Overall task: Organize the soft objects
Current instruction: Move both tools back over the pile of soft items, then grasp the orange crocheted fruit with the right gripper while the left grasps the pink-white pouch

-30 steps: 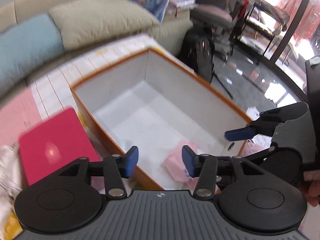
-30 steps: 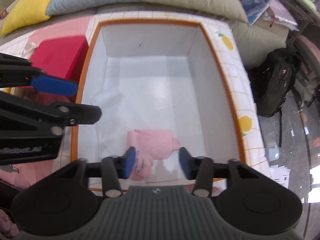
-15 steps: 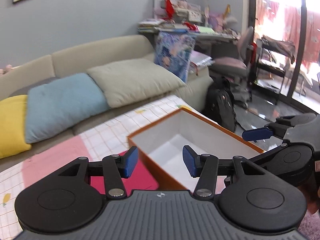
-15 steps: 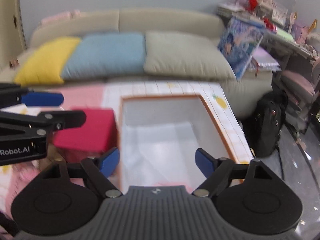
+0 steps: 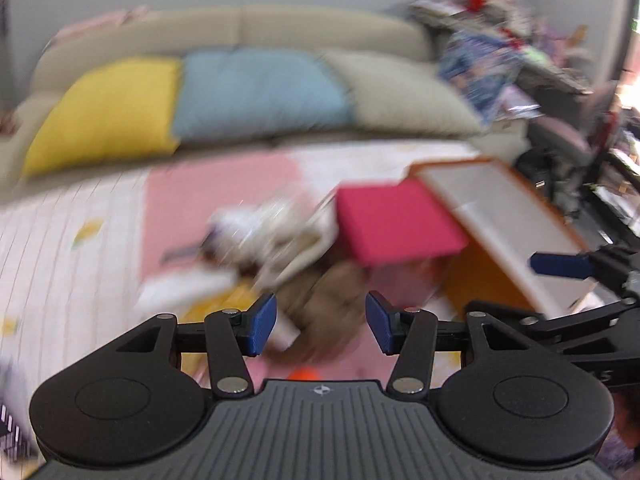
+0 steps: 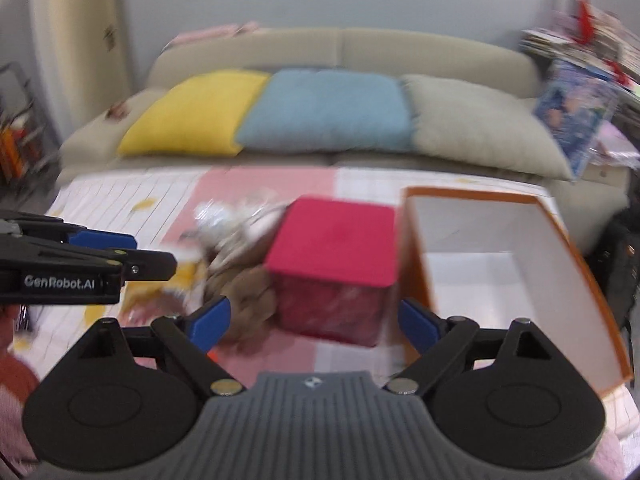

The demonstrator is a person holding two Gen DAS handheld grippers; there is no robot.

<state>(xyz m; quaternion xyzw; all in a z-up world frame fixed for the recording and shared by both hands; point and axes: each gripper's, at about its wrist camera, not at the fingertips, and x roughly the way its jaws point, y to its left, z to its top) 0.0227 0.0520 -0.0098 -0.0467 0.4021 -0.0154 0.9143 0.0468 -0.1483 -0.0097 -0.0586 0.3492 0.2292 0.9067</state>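
Observation:
A blurred pile of soft things, white cloth (image 5: 256, 232) and a brown piece (image 5: 324, 300), lies on the checked mat left of a red box (image 5: 396, 224). An orange box with a white inside (image 5: 512, 216) stands to the right. My left gripper (image 5: 322, 328) is open and empty, just before the brown piece. In the right wrist view the pile (image 6: 236, 248), red box (image 6: 336, 252) and orange box (image 6: 500, 264) show. My right gripper (image 6: 314, 320) is wide open and empty, facing the red box.
A beige sofa (image 6: 340, 52) with yellow (image 6: 192, 120), blue (image 6: 324, 112) and beige (image 6: 476, 124) cushions runs along the back. A black backpack (image 5: 536, 168) and cluttered shelves stand at the right. A pink patch (image 5: 216, 188) marks the mat.
Both grippers have drawn back from the orange box, where a pink cloth lies, and swung left toward the pile. The right gripper has opened wider. The view is motion-blurred.

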